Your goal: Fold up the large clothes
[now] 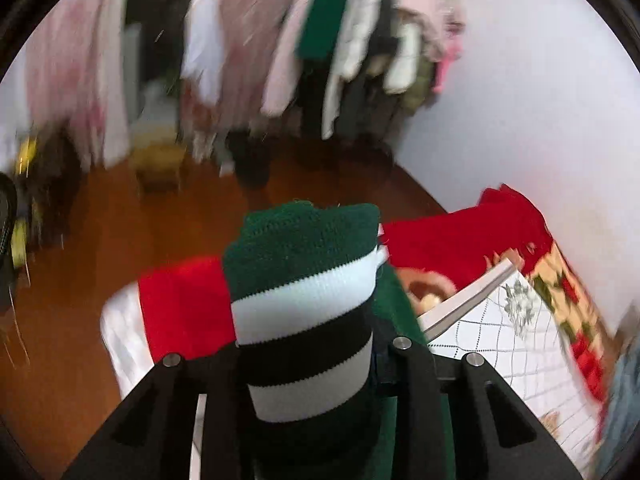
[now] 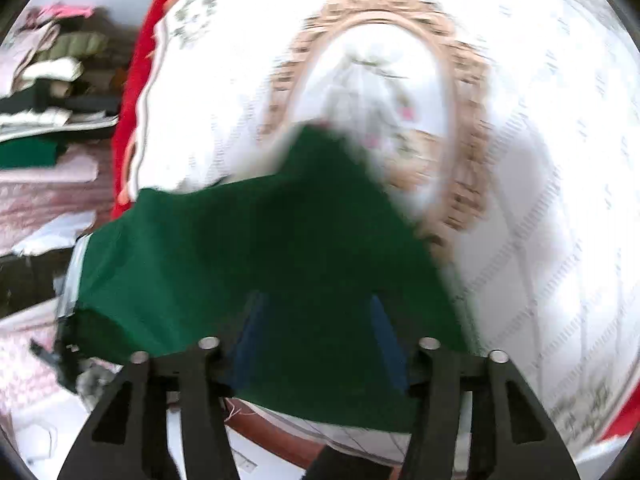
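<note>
A dark green knit sweater with white and black stripes (image 1: 304, 280) is bunched up in my left gripper (image 1: 308, 344), which is shut on its striped end and holds it above the bed. In the right wrist view the plain green part of the sweater (image 2: 260, 248) drapes over my right gripper (image 2: 316, 344), which is shut on it; the blue fingertips (image 2: 386, 340) are mostly covered by cloth. The sweater hangs over the white quilted bed cover (image 2: 540, 200).
A red blanket (image 1: 460, 236) lies on the bed behind the sweater, with a patterned quilt (image 1: 568, 304) to the right. A rack of hanging clothes (image 1: 280, 40) stands across the brown wooden floor (image 1: 120, 232). A white wall (image 1: 520, 100) is on the right.
</note>
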Tool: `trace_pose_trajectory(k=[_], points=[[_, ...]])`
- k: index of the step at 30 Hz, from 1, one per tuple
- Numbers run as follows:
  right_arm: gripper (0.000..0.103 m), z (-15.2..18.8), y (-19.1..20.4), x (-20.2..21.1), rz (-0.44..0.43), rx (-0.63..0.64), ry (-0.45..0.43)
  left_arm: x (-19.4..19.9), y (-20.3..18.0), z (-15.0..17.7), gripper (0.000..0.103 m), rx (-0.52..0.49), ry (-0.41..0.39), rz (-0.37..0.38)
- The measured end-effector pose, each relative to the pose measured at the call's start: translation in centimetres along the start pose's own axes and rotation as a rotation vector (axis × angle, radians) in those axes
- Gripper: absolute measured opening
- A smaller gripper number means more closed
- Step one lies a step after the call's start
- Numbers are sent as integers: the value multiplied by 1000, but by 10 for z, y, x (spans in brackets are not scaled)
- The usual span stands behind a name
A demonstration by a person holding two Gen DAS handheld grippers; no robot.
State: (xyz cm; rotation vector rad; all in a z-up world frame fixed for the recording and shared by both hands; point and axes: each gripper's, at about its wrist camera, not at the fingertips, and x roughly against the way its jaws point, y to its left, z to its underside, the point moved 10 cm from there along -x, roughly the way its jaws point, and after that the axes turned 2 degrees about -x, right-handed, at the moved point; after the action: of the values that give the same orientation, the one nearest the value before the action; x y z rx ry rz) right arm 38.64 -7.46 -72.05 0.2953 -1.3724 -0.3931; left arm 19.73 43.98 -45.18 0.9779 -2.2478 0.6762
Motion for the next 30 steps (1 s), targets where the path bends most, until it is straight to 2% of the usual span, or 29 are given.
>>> trace_pose_trajectory(k=[3,7,11,13,16,19,24,27,28,30], points=[[60,18,-37,-7,53,-26,46,24,-45,0,26,-171,-41,28],[59,54,-72,-42,60,-38,145,58,-121,31,22,-359,-34,134],[59,68,-84,-67,13,-36,160,94,-202,96,21,-503,50,312],[59,67,-89,-71,-26,-57,155,111,-241,144,20,-565,131,416],[59,64,-87,-72,-63,-68,155,134,-279,199,20,-641,204,527],[59,64,-94,-69,-84,-57,155,149,-300,245,20,-684,293,595],[59,56,-111,-63,-109,-49,164,160,-318,304,20,-772,384,646],[59,55,-116,-61,-125,-57,173,147,-316,343,20,-898,398,595],[56,54,-119,-59,-131,-67,178,141,-312,346,20,-908,386,581],[55,54,-124,-53,-181,-116,189,129,-308,352,22,-945,434,556]])
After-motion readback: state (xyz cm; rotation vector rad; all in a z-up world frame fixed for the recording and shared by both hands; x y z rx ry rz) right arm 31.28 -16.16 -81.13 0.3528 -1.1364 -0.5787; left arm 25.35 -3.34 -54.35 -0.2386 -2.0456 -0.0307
